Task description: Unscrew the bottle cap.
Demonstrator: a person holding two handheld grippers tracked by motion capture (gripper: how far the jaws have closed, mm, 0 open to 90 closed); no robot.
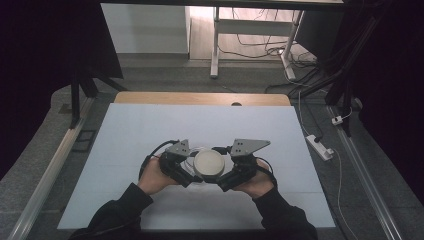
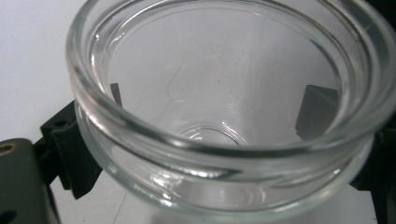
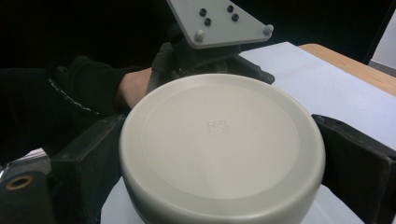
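Note:
A clear glass jar (image 2: 224, 140) with a thick rim sits between the black jaws of my left gripper (image 2: 215, 102), which is shut on its body; the mouth is uncovered and the inside looks empty. A round pale grey lid (image 3: 219, 140) is clamped at its edge by my right gripper (image 3: 224, 156). In the high view the lid (image 1: 209, 165) lies between the left gripper (image 1: 186, 174) and the right gripper (image 1: 231, 176), near the middle of the white table top (image 1: 150, 130), and it hides most of the jar. The left gripper (image 3: 205, 56) faces the lid from behind.
The table's wooden far edge (image 1: 200, 98) runs across the back. A white power strip (image 1: 320, 146) with cables lies on the floor to the right. Metal rails (image 1: 50, 170) flank the table, and a desk frame (image 1: 215, 45) stands beyond it.

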